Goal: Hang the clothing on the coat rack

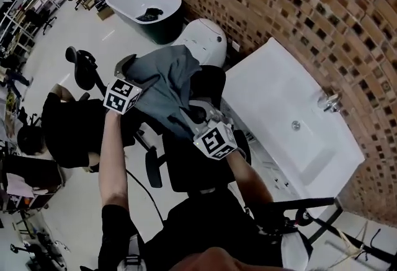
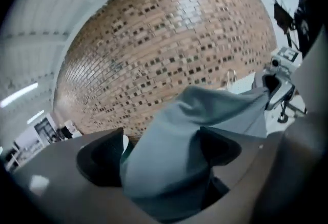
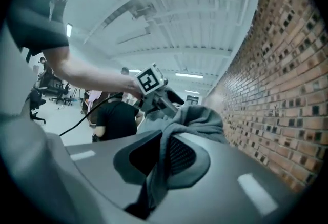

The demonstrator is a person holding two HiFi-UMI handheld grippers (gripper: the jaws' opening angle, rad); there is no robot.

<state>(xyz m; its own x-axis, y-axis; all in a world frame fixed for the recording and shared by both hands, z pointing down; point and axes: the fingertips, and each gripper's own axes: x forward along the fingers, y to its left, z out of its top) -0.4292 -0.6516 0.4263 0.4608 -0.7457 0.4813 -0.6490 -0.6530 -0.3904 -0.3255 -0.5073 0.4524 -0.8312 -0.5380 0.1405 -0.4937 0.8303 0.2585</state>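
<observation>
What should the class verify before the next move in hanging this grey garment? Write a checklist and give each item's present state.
1. Right gripper shut on the grey garment: ok.
2. Left gripper gripping the garment: not ok; its jaws stand wide apart and the cloth lies loose between them.
3. Garment raised, spanning both grippers: ok.
4. Coat rack in sight: cannot tell.
</observation>
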